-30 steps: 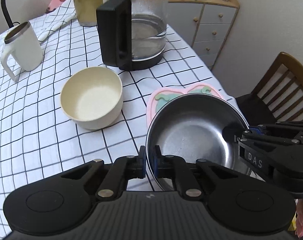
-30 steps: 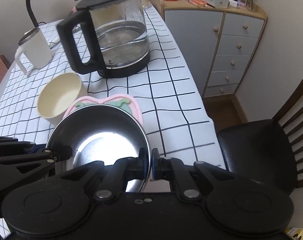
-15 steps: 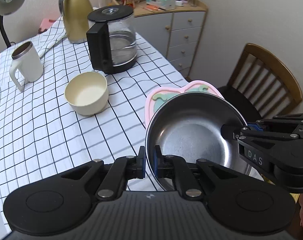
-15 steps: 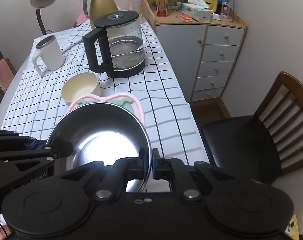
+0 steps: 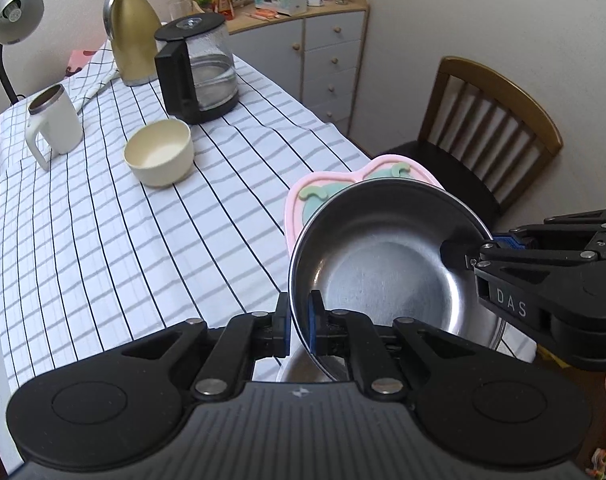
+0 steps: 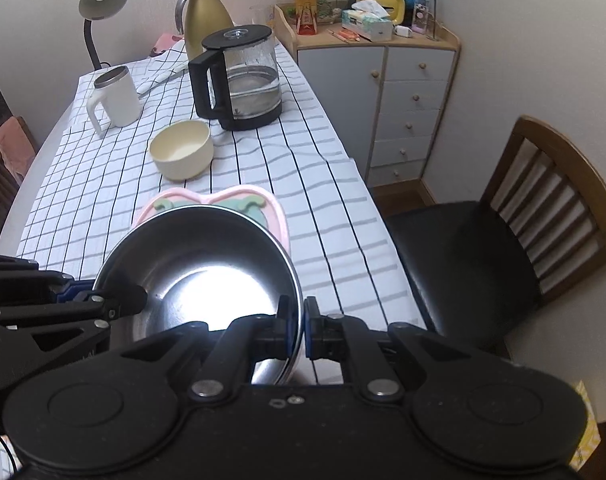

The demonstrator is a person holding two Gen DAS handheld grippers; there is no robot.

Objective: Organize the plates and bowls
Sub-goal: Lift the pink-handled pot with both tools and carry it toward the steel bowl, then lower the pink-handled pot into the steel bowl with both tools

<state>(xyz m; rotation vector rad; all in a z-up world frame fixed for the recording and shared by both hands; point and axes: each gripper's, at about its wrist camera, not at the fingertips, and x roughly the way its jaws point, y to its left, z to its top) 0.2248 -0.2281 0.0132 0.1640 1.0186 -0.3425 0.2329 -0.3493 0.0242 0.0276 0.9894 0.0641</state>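
A steel bowl [image 5: 387, 264] is held in the air above the table's near right edge. My left gripper [image 5: 300, 320] is shut on its near rim. My right gripper [image 6: 298, 328] is shut on the opposite rim and also shows in the left wrist view [image 5: 459, 250]. The bowl shows in the right wrist view [image 6: 207, 276]. A pink heart-shaped plate [image 5: 307, 192] with green shapes sits under the bowl and is lifted with it; it also shows in the right wrist view [image 6: 223, 200]. A cream bowl [image 5: 159, 154] stands on the checked tablecloth [image 5: 103, 240], apart from both grippers.
A glass coffee pot [image 5: 199, 72], a gold thermos jug [image 5: 133, 40] and a white mug [image 5: 55, 120] stand at the table's far end. A desk lamp [image 5: 11, 28] is at the far left. A wooden chair [image 5: 483, 128] and a drawer cabinet [image 5: 331, 48] stand right of the table.
Both grippers have risen and pulled back with the steel bowl and pink plate. The table and its objects now look farther away.
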